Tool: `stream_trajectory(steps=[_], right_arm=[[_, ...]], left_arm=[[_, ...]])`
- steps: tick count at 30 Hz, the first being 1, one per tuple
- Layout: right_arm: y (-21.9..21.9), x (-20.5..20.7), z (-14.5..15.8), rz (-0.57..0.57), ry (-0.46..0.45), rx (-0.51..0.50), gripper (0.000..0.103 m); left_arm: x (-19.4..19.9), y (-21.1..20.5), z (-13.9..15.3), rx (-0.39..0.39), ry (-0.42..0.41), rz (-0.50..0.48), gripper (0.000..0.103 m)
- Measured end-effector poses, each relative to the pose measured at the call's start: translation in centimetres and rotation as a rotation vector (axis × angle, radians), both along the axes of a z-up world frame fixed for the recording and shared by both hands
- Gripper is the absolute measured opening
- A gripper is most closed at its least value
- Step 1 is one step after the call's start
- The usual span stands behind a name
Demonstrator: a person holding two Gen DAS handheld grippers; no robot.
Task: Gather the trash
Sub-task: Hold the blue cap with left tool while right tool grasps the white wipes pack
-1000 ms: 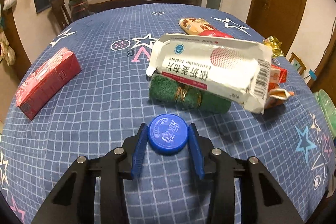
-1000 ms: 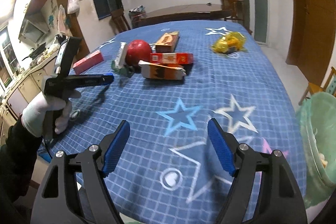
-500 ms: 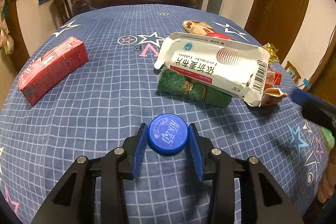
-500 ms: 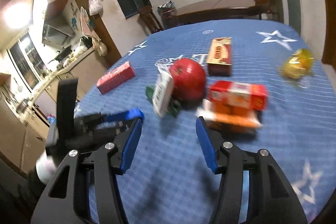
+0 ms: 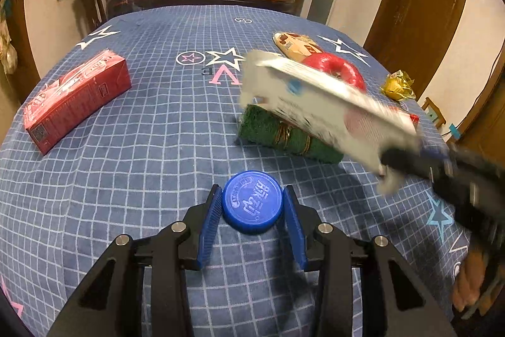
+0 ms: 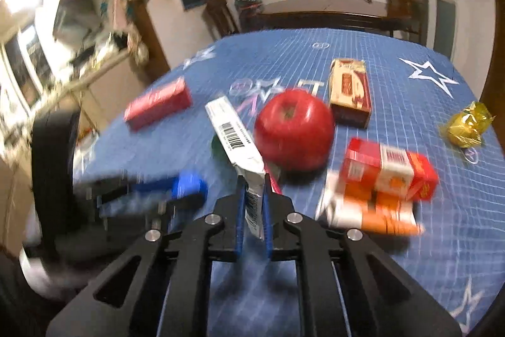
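My left gripper (image 5: 252, 195) hangs low over the blue checked tablecloth (image 5: 164, 153), shut on a round blue bottle cap (image 5: 252, 204). The right gripper (image 6: 254, 188) is shut on the near end of a flattened white medicine box (image 6: 235, 135). The box slants up off a green scouring pad (image 5: 284, 135). In the left wrist view the right gripper (image 5: 407, 161) comes in blurred from the right, holding that white box (image 5: 315, 103). The left gripper (image 6: 186, 188), in a white-gloved hand, shows blurred at the left of the right wrist view.
A red apple (image 6: 293, 131) sits just behind the white box, with a brown snack box (image 6: 348, 90) beyond it. Red and orange cartons (image 6: 388, 172) lie to the right, a yellow wrapper (image 6: 467, 125) farther right. A red carton (image 5: 75, 97) lies at the left.
The right gripper swept in over the table to the pile, closed on the white box's end and tipped it up. The left gripper stayed put with the cap.
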State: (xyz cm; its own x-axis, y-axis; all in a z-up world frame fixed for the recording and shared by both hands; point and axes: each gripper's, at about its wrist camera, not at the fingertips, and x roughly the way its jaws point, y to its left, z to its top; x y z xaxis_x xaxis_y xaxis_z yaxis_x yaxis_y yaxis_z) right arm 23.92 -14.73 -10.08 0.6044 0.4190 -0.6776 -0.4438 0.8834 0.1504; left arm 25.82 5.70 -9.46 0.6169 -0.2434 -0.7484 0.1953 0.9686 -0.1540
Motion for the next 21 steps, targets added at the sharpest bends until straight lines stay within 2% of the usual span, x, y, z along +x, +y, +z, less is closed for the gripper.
stream_trajectory(steps=[4,9,13,14,17,18,21], right_arm=[[-1.9,-3.6,-1.0,0.015,0.026,-0.067,0.007],[-5.8,-7.3,-1.5,0.012,0.101,-0.020,0.008],[-6.8,-9.0,-1.9,0.020,0.129,-0.024,0.011],[-6.9,-9.2,-1.9,0.013,0.122,-0.030,0.015],[-7.1,-9.0,-1.1,-0.006,0.086,-0.038,0.050],[-6.9,-8.9,-0.9,-0.002,0.079,-0.034,0.054],[-5.8,-8.3,-0.6,0.024,0.067,-0.054,0.055]], left_arm=[[-0.4,0.3,0.0,-0.013,0.003,-0.001,0.041],[-0.7,0.3,0.0,-0.012,0.004,-0.001,0.042],[-0.7,0.0,-0.1,0.000,0.001,0.001,0.042],[-0.7,-0.1,0.0,0.003,0.000,0.000,0.042],[-0.7,-0.3,-0.1,0.008,-0.001,0.001,0.042],[-0.7,-0.3,-0.1,0.009,-0.001,0.001,0.042],[-0.7,-0.3,-0.1,0.011,-0.002,0.001,0.042]])
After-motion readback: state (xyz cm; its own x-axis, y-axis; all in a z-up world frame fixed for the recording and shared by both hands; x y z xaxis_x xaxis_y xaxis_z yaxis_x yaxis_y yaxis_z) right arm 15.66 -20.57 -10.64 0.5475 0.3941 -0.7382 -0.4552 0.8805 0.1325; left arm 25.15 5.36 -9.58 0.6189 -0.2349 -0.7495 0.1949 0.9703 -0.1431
